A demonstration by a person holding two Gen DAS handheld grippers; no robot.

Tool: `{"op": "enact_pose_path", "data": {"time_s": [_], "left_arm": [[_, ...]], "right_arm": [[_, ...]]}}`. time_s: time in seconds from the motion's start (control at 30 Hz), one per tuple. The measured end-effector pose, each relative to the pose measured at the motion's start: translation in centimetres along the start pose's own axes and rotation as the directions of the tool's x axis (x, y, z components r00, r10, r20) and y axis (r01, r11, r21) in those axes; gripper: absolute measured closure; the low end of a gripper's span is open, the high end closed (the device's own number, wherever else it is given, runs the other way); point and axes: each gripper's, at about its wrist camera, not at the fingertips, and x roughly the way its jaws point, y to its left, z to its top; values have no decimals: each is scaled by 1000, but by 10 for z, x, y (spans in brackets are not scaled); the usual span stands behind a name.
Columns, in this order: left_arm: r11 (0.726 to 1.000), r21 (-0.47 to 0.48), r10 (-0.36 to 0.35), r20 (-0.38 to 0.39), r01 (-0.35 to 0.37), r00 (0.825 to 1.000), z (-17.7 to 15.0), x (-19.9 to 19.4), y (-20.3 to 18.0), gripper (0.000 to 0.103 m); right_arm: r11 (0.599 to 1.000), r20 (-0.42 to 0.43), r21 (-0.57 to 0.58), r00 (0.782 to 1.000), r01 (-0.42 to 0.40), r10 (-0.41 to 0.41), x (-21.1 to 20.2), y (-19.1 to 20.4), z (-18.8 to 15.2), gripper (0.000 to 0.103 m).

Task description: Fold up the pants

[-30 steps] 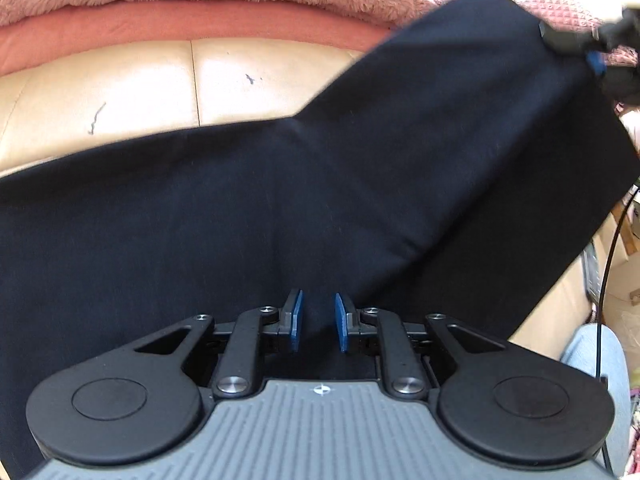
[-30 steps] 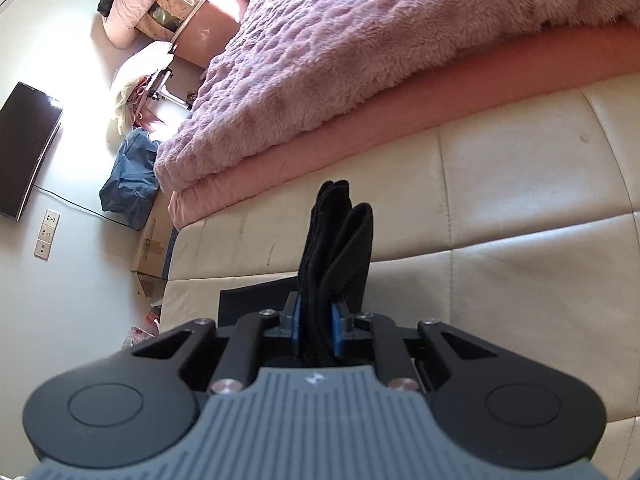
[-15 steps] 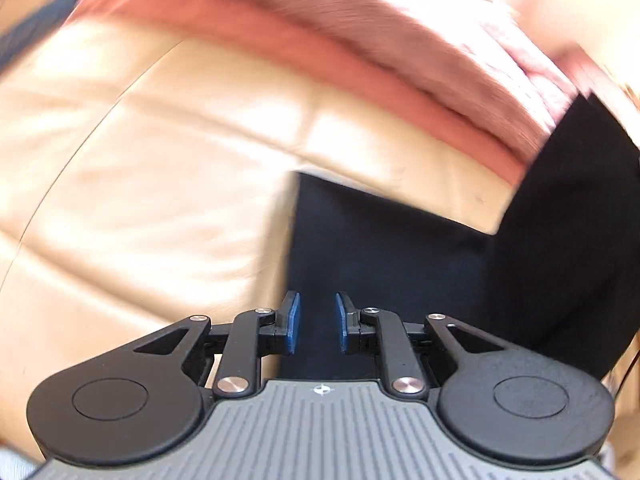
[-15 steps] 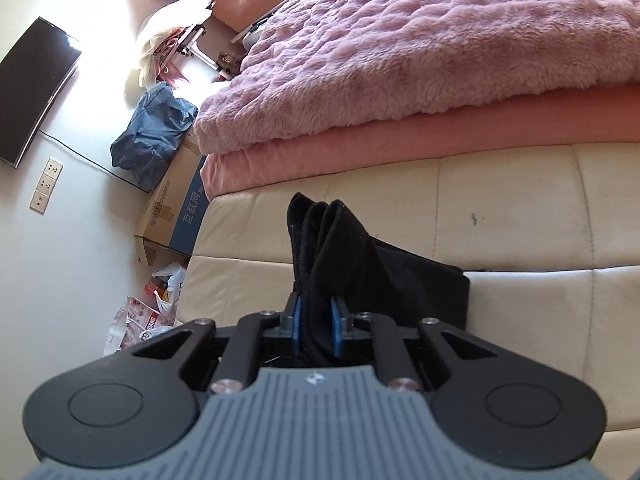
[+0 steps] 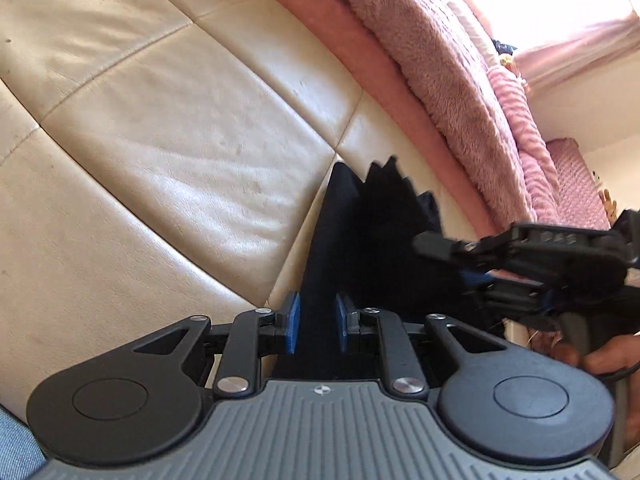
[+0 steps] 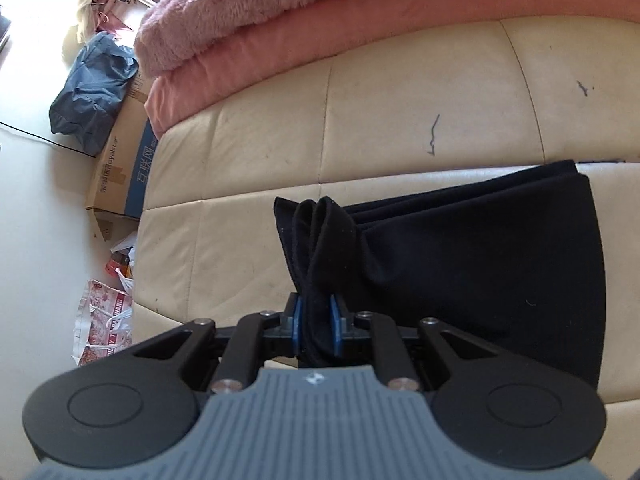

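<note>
The black pants (image 6: 480, 264) lie folded on the cream leather cushion (image 6: 400, 112). My right gripper (image 6: 315, 326) is shut on a bunched corner of the pants and holds it low over the cushion. In the left wrist view the pants (image 5: 360, 232) show as a dark strip running between the blue pads of my left gripper (image 5: 316, 326), whose jaws stand apart around the fabric edge. The right gripper (image 5: 472, 276) also shows there at the right, gripping the cloth.
A pink fleece blanket (image 6: 248, 12) and a pink sheet (image 5: 380, 52) line the far side of the cushion. On the floor to the left are a cardboard box (image 6: 124, 160), a blue bag (image 6: 92, 92) and a printed plastic bag (image 6: 100, 320).
My right gripper has carried the held end across and down, so the pants now lie folded over. My left gripper has swung round to the fabric's edge, jaws still apart.
</note>
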Motion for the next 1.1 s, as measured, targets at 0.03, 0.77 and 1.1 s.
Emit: {"op": "enact_pose_path", "data": {"time_s": [0.03,0.77,1.1], "left_arm": [[1000,-7,-4,7,4,1000,1,-2,1,83],[969,225,100,38,-106,994,-17,-1,-56,76],[916,299,275,19,-268,961,-40,30,-48,87]], "right_arm": [[1000,-7,-3,1000,4,-4,5,3,-1,91],[960,159,-278,987,42,3,-88,-68,-66,86],[833,238,-486,957,266,-166,-54,-108,-164,98]]}}
